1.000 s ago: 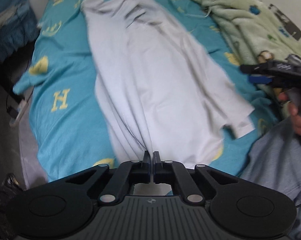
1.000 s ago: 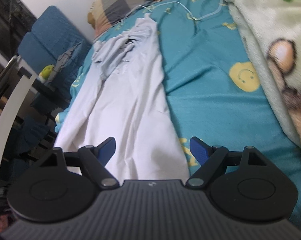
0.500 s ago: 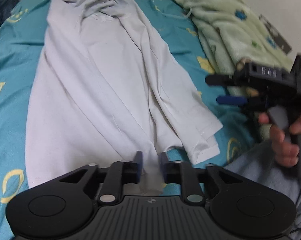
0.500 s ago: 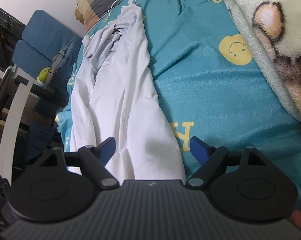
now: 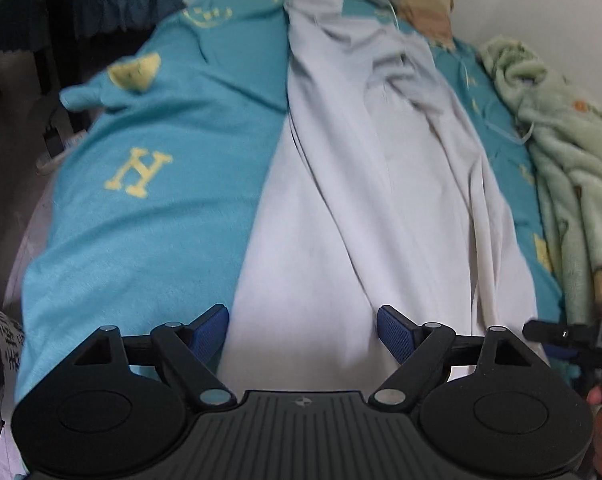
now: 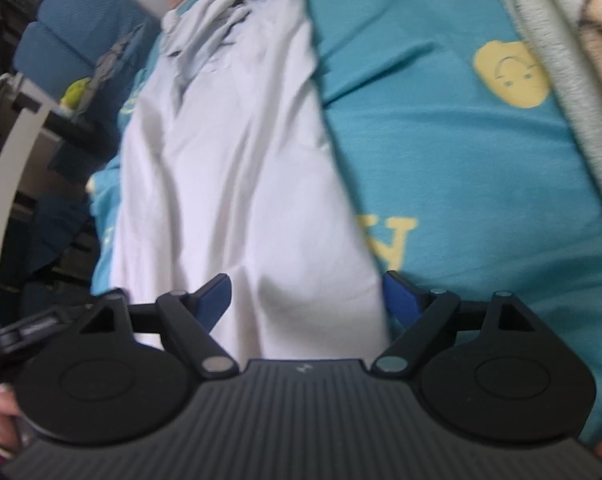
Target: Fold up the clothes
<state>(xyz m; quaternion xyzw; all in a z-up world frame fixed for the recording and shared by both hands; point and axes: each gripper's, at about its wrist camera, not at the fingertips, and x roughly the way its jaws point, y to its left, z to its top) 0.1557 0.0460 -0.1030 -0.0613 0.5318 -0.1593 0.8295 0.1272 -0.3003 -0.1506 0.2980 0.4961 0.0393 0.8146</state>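
Your left gripper (image 5: pixel 303 330) is opening, your right gripper (image 6: pixel 307 298) stands wide, both empty over the near hem of the long white cotton garment (image 5: pixel 373 208), which runs lengthwise away along the teal patterned bedsheet (image 5: pixel 149 208).

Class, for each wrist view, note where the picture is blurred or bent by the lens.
Left wrist view: bedsheet edges curve, fisheye; white garment softly smeared. Right wrist view: garment and sheet motion-blurred; blanket washed out.
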